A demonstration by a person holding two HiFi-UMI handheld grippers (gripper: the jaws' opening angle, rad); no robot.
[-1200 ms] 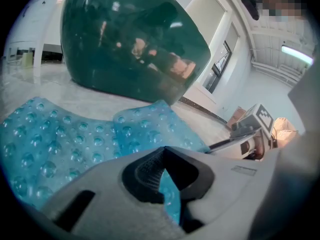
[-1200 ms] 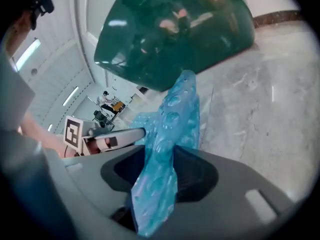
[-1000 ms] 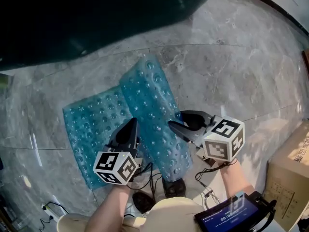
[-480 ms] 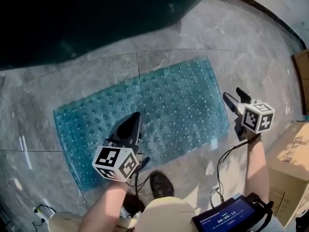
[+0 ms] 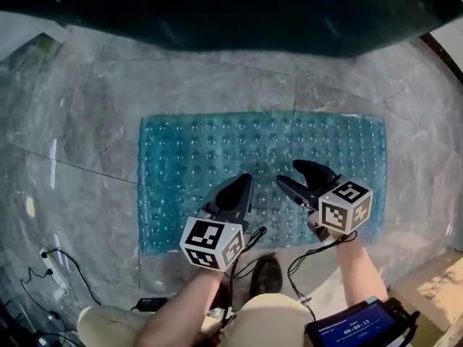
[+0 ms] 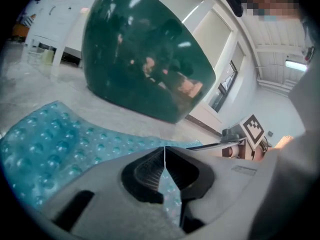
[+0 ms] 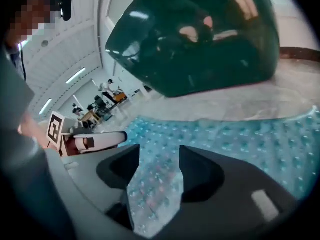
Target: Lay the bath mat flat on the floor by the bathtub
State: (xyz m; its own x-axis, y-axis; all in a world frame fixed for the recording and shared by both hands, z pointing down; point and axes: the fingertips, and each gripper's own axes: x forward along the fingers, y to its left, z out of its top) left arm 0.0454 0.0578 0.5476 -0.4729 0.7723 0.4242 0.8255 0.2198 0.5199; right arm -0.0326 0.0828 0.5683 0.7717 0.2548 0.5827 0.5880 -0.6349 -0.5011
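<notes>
Bathtub (image 5: 217, 13): dark green, glossy, fills the far edge of the head view. It bulks large behind the mat in both gripper views.

Marble floor (image 5: 87, 143): grey, veined, w/ tile joints running across.

Bath mat (image 5: 217, 157): see-through blue w/ rows of bubbles, spread flat on the floor. Its long side runs parallel to the tub, w/ a strip of bare floor btwn them. All four edges show in the head view, no fold visible.

Cardboard box (image 5: 434, 288): near right corner, off the mat.

Left gripper (image 5: 242, 185): over the mat's near-centre, tips pointing toward the tub. In its own view the jaws meet tip to tip w/ only a hairline btwn them and nothing caught there. The mat shows below and beyond.

Right gripper (image 5: 289, 173): just right of the left one, also over the near part of the mat. Its jaws stand apart at a middling gap and have just been closing. Nothing is btwn them, only the mat's surface seen through the gap.

Handheld screen (image 5: 358, 329): lit blue, at the near edge by the person's right forearm.

Dark shoe (image 5: 266, 275): on bare floor just near of the mat.

Cables (image 5: 58, 266): thin, black, near left on the floor.
</notes>
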